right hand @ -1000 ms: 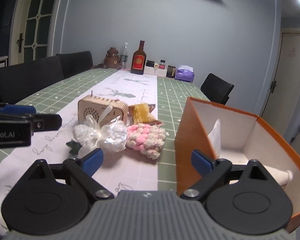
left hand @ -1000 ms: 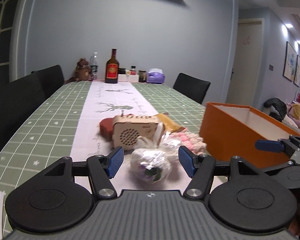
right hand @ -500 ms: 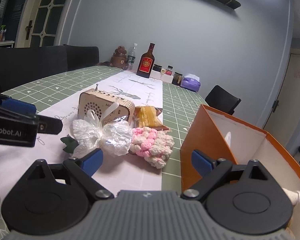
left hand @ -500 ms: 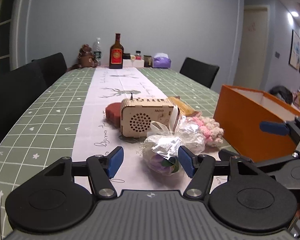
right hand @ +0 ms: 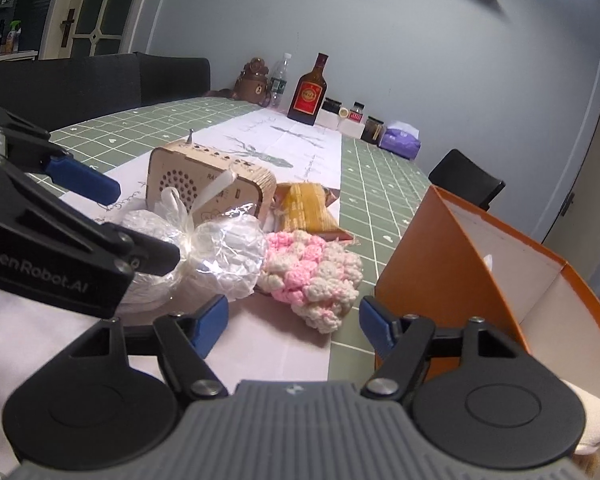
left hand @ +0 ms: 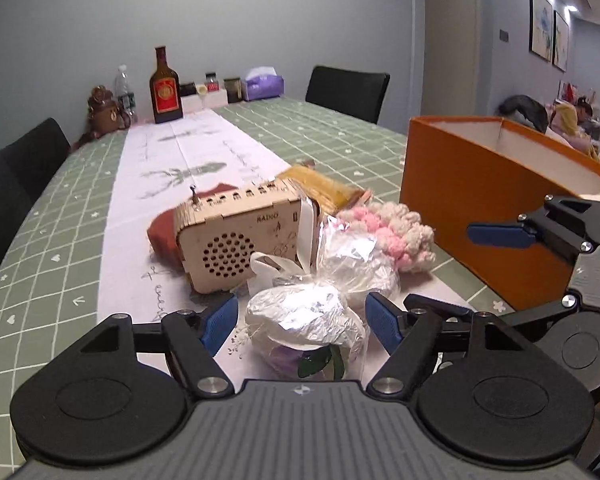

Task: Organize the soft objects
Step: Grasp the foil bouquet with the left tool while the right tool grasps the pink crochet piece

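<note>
A clear cellophane-wrapped bundle (left hand: 304, 320) (right hand: 220, 252) with a white ribbon lies on the table runner. It sits between the blue pads of my left gripper (left hand: 301, 322). The jaws are opening and the pads do not press on the wrap. A pink-and-white crocheted piece (right hand: 312, 276) (left hand: 388, 228) lies beside the bundle. My right gripper (right hand: 293, 324) faces it just short of it. Its jaws are closing with only bare runner between the pads. An open orange box (right hand: 440, 264) (left hand: 480, 216) stands to the right, with a white cloth (right hand: 596, 420) inside.
A wooden radio (left hand: 240, 236) stands just behind the bundle. A yellow packet (left hand: 324, 188) and a red-brown item (left hand: 162, 236) lie beside the radio. A bottle (left hand: 165, 88), jars and a tissue pack stand at the table's far end. Black chairs line both sides.
Both grippers have moved lower and closer to the pile. The bundle now sits between the left pads. The right pads have drawn closer together, and the left pads stand slightly wider.
</note>
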The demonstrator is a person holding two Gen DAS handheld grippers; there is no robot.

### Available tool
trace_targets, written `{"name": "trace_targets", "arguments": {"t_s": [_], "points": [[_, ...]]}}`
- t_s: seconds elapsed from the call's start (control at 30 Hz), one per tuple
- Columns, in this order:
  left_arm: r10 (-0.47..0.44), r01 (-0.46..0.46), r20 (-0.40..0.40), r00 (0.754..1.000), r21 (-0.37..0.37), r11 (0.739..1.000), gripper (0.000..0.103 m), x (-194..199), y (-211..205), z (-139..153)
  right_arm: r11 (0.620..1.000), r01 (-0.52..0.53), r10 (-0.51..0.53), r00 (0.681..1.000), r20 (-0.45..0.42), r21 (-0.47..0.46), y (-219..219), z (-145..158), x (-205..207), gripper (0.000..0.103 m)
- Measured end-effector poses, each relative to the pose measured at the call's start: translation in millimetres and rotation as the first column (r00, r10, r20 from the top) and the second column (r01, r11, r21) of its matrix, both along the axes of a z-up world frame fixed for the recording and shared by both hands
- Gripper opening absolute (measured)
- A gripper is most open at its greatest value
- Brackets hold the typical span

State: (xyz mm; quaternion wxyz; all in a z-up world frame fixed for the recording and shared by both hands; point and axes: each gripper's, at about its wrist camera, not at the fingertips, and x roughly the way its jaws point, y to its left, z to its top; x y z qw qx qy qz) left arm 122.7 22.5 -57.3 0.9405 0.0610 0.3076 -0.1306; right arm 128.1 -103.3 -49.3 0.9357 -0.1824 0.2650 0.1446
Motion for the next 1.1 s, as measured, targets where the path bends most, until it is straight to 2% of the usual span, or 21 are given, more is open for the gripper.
{"name": "trace_targets", "arguments": {"t_s": [0.43, 0.6, 0.7, 0.8, 0.9, 1.0, 1.1], "points": [[-0.069, 0.072, -0.043, 0.997, 0.066, 0.995, 0.083, 15.3, -9.9, -18.1, 0.999, -0.028, 0.026, 0.997, -0.071, -0.036, 4.7, -14.6, 7.7, 0.074], [-0.051, 0.054, -0.052, 0.997, 0.06, 0.997, 0.061, 15.4, -14.3, -20.1, 0.999, -0.029, 0.025, 0.996, -0.08, -0.038, 5.4, -14.4, 8.0, 0.074], [-0.007, 0.008, -0.047, 0.999, 0.029, 1.0, 0.05, 11.9, -10.3, -16.9, 0.999, -0.025, 0.023, 0.997, -0.078, -0.03, 5.3, -11.9, 8.3, 0.074], [0.089, -0.09, -0.063, 0.994, -0.021, 0.996, 0.042, 8.3, -0.8, -11.2, 0.999, -0.02, 0.018, 0.998, -0.056, -0.031, 5.6, -7.6, 8.4, 0.074], [0.153, -0.157, -0.073, 0.986, -0.054, 0.986, 0.038, 3.3, 7.2, -5.9, 0.999, -0.018, 0.017, 0.999, -0.037, -0.03, 7.4, -3.8, 10.8, 0.075], [0.217, -0.22, -0.068, 0.974, -0.036, 0.975, 0.038, -1.4, 10.7, -3.1, 0.999, -0.022, 0.021, 1.0, -0.023, -0.042, 11.3, -3.3, 16.3, 0.075], [0.248, -0.25, -0.082, 0.965, -0.021, 0.968, 0.038, -3.7, 15.0, -3.8, 0.998, -0.024, 0.024, 1.0, -0.004, -0.055, 15.2, -4.3, 22.2, 0.083]]}}
